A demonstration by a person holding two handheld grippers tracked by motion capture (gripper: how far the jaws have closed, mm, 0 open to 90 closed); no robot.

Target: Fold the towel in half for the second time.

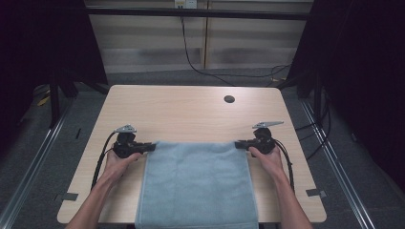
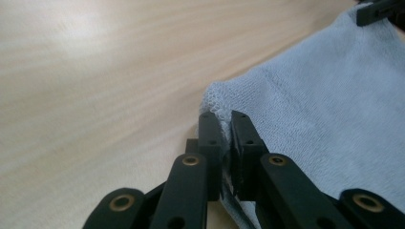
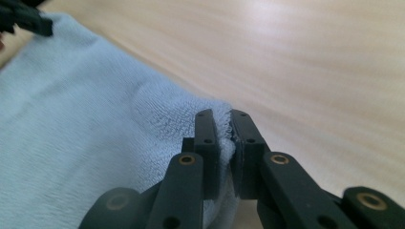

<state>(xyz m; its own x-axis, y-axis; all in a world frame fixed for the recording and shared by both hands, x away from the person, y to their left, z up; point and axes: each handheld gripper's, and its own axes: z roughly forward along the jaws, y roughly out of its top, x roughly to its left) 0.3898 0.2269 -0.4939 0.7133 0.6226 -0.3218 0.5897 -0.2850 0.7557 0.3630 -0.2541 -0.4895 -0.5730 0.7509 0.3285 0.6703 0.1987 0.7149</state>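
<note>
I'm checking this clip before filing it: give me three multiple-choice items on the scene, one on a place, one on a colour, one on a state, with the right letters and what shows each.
1. Where does the soft light-blue terry towel lie?
A. Over the near edge of the pale wooden table, in the middle
B. At the far edge, over the round hole
C. On the floor to the left

2. What colour is the towel?
A. Red
B. Light blue
C. Dark green

3. What are the two claws doing?
A. Both open above the cloth
B. Left claw and right claw each shut on a far corner of the towel
C. One holds the towel, the other rests on bare wood

Answers: 1 A, the high view shows the towel hanging over the near edge; 2 B, it is blue in all views; 3 B, each gripper view shows cloth pinched between the jaws.
</note>
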